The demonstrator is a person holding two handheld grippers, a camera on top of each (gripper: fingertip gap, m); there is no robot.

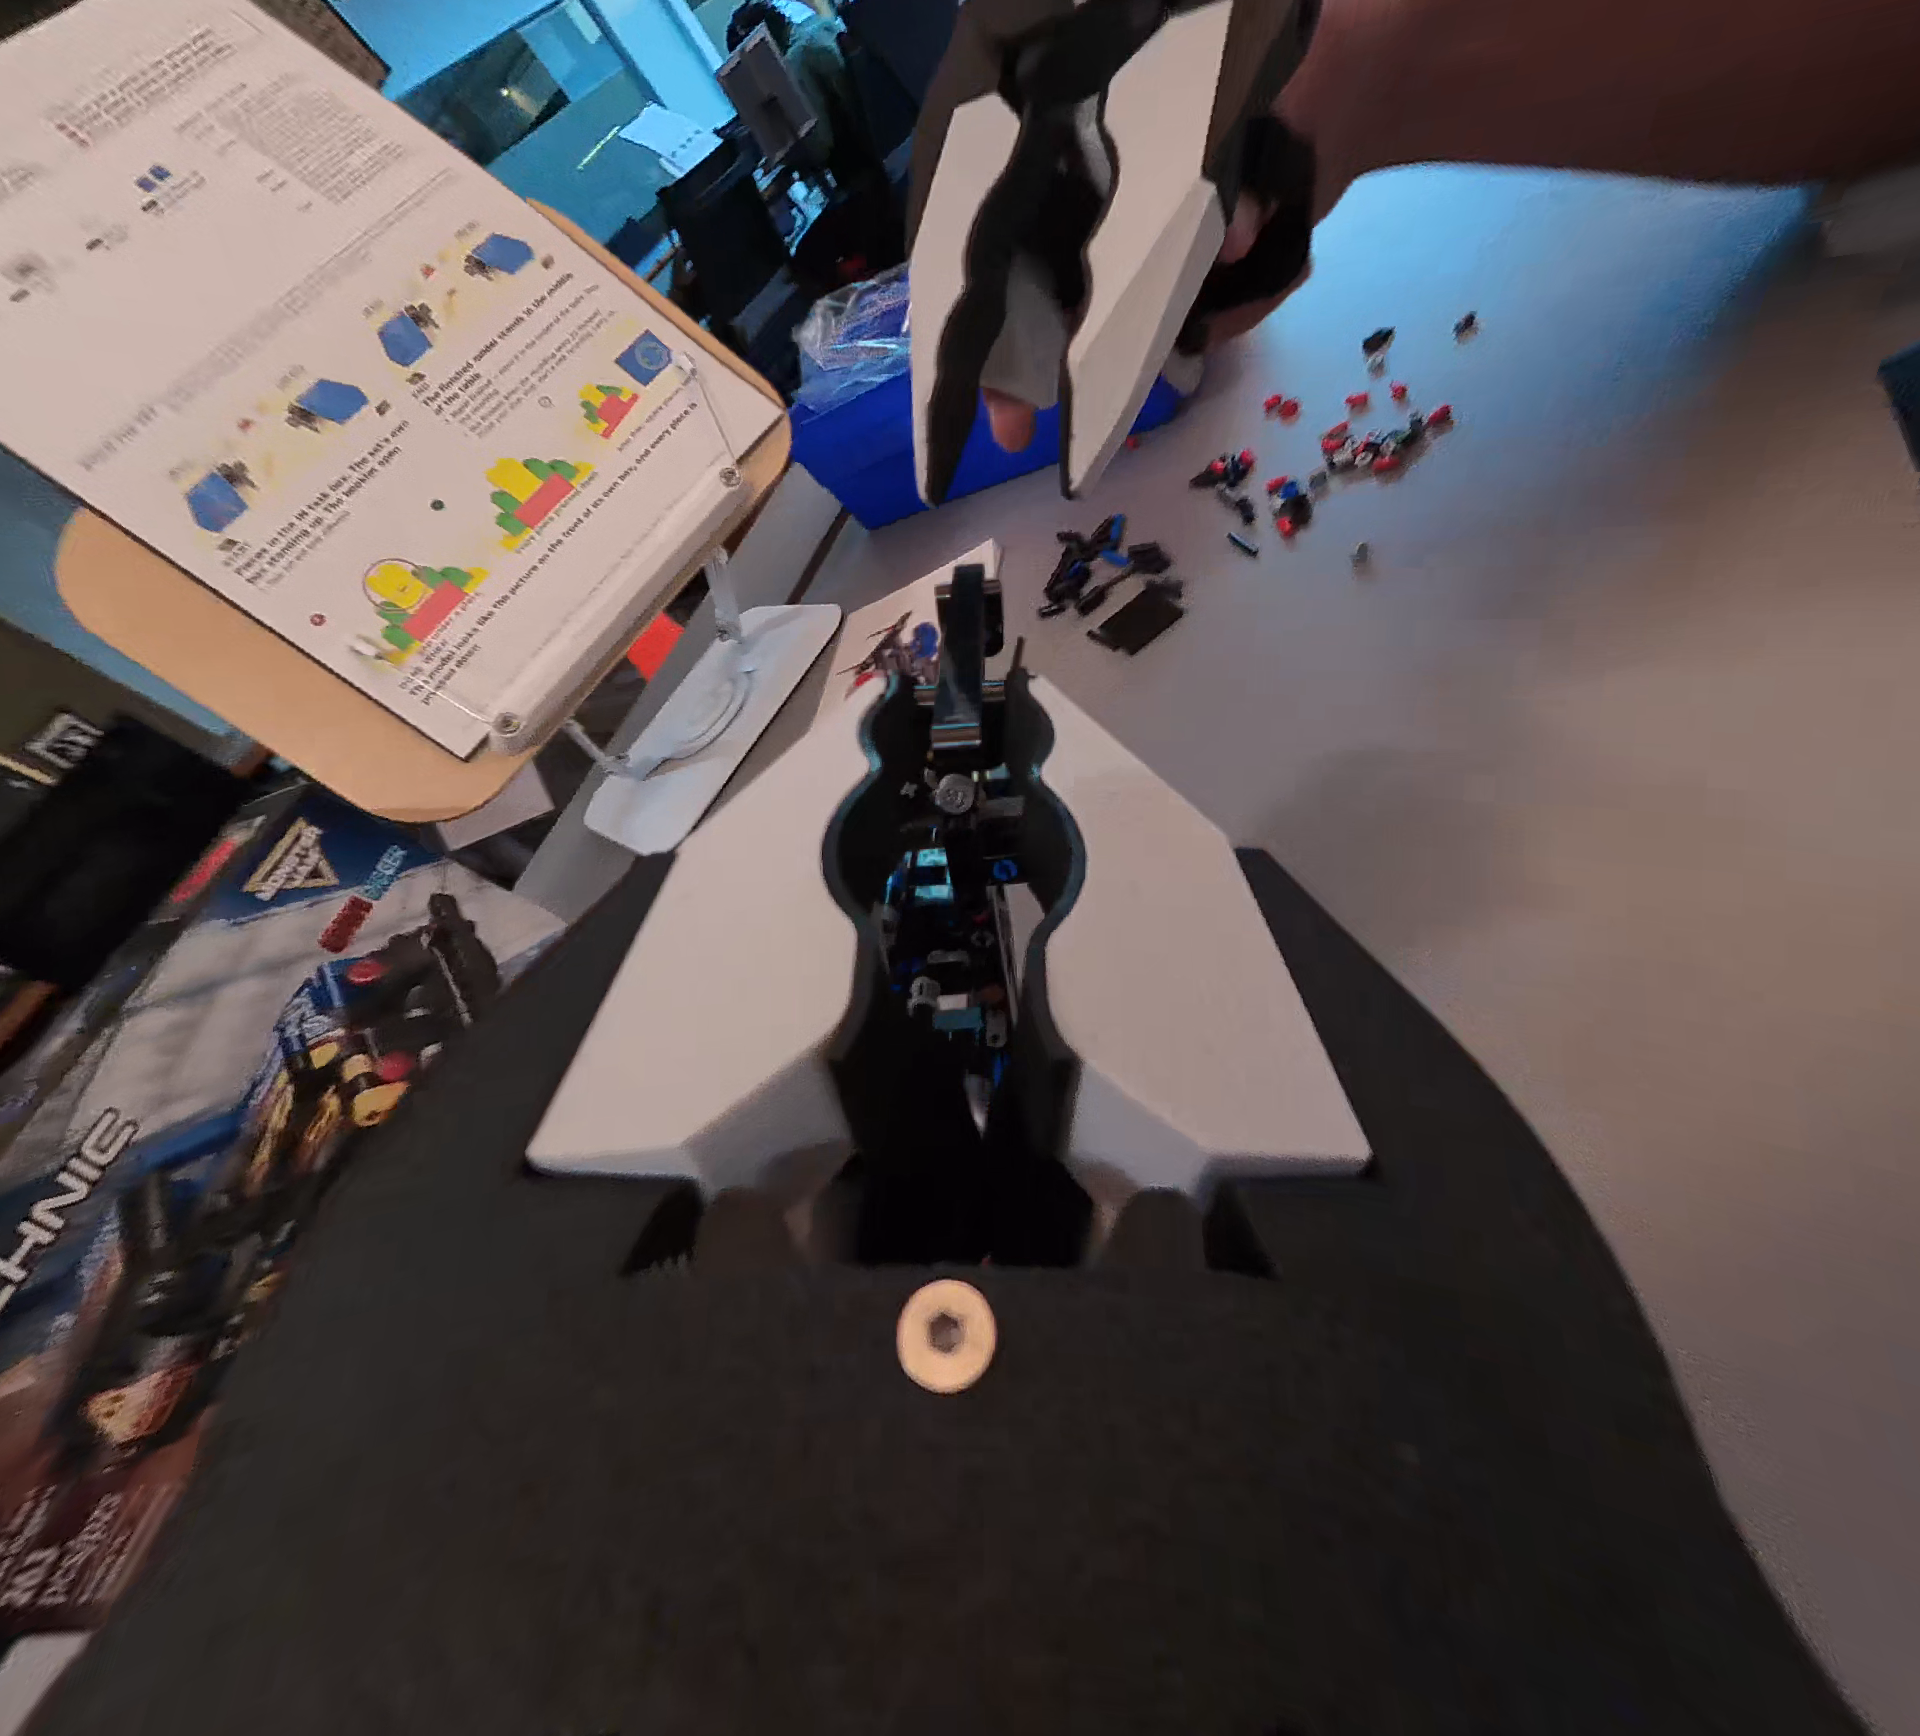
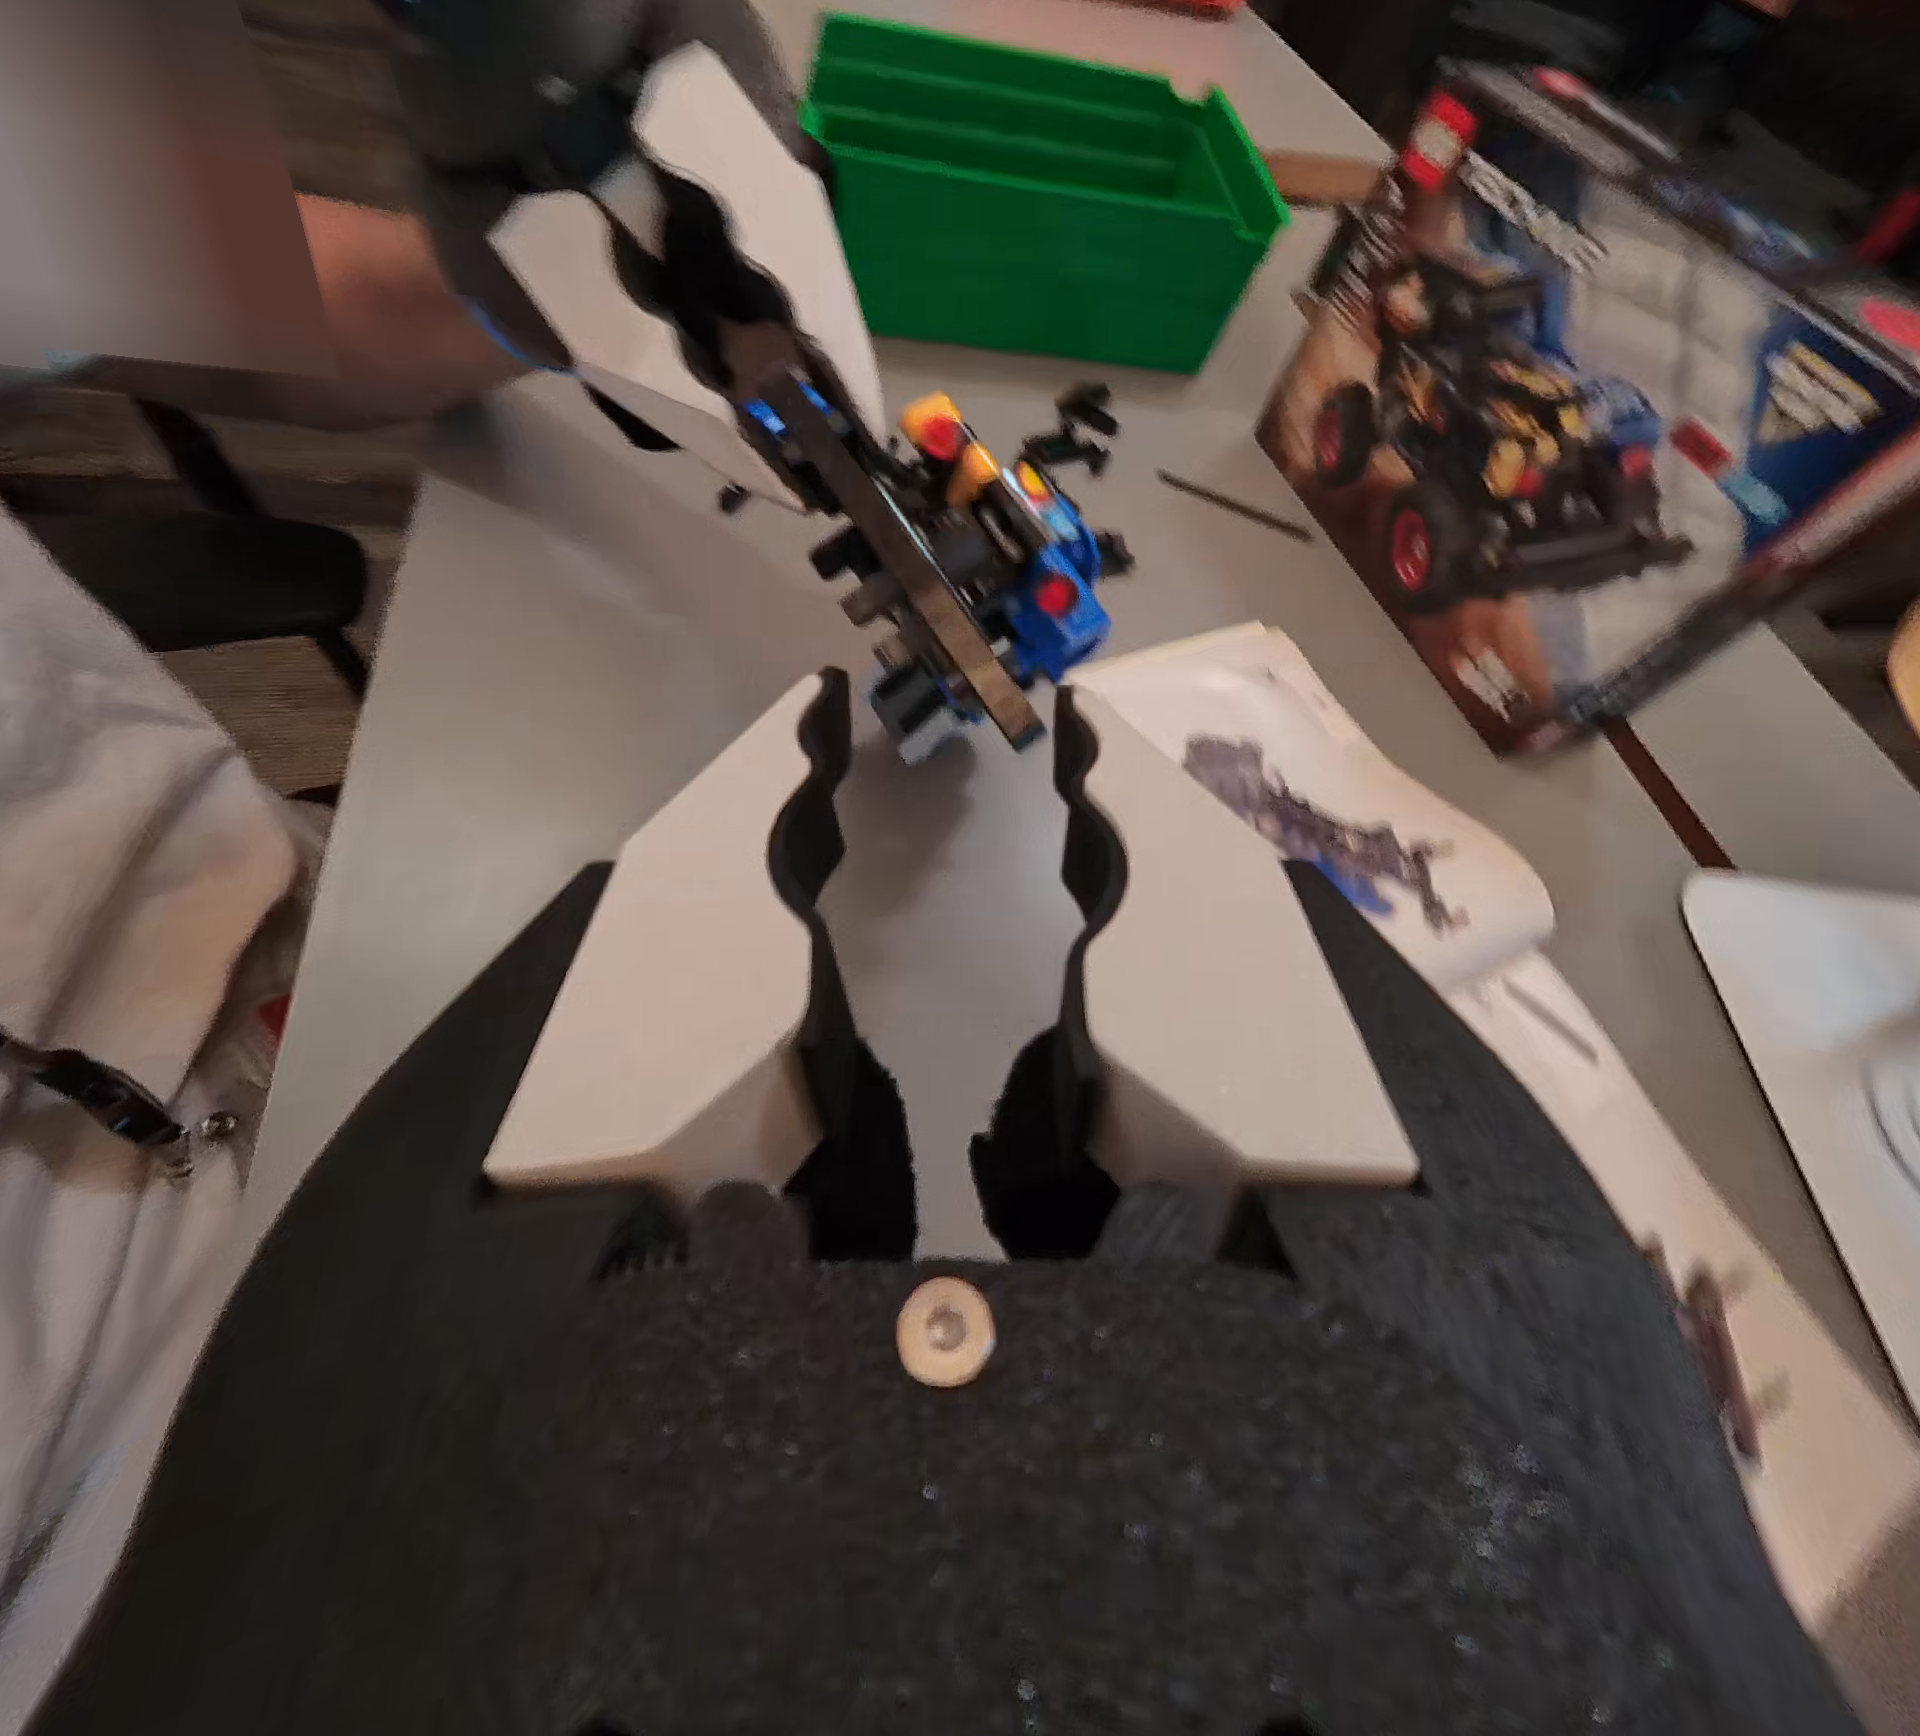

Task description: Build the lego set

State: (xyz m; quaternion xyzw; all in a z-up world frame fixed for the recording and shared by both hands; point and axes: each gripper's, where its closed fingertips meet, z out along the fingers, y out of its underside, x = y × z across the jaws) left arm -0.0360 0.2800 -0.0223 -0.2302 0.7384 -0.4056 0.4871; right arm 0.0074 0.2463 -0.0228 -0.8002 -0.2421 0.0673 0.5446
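On the grey table (image 1: 1558, 803), loose pieces (image 1: 1340, 450), green bin (image 2: 1039, 232)

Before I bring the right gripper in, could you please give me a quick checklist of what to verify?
1. Left gripper shut on the partly built model: ok.
2. Model lifted off the table: ok, it hangs tilted above it.
3. Right gripper free: ok, jaws open, nothing between them.
4. Right gripper lined up with the model: ok, the model's lower end sits just beyond its tips.
5. Loose pieces at hand: ok, scattered on the table.
6. Which piece goes next: cannot tell; the open booklet is too blurred.
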